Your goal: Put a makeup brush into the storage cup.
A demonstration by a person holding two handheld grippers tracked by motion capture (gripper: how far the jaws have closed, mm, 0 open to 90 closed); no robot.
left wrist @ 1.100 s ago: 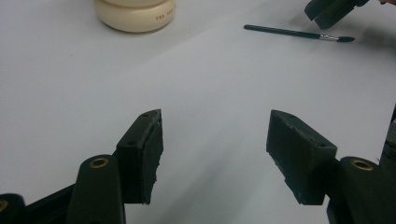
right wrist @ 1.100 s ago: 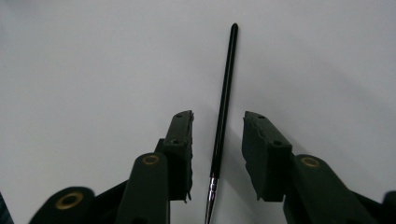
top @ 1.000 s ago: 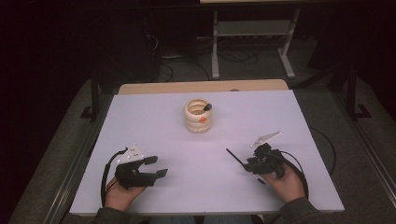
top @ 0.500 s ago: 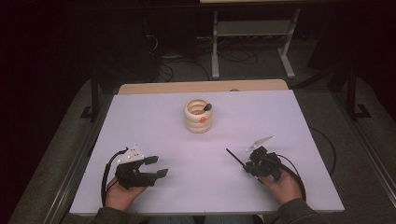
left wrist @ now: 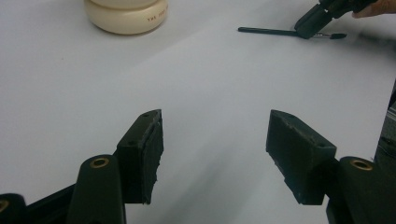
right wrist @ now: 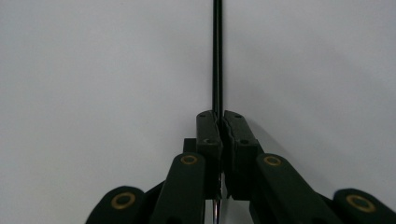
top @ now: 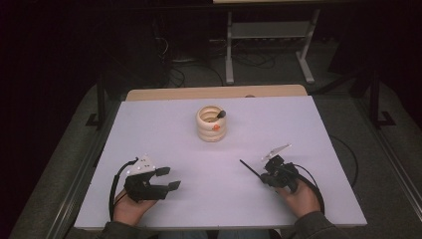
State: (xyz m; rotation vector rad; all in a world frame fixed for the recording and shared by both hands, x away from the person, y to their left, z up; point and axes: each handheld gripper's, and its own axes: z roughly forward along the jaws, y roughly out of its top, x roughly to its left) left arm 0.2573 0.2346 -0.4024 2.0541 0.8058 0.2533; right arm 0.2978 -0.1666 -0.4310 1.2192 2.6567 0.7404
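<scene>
— Closing just now, the right gripper has its jaws pinching a thin black brush at five o'clock on the table.

— Cream ringed holder at twelve o'clock holds one dark-tipped tool; left gripper spread at seven, bare table between.

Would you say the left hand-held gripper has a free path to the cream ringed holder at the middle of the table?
Probably yes. The left hand-held gripper stands open and empty, with bare table between it and the holder. The right hand-held gripper, shut on a thin black brush, sits off to the side.
</scene>
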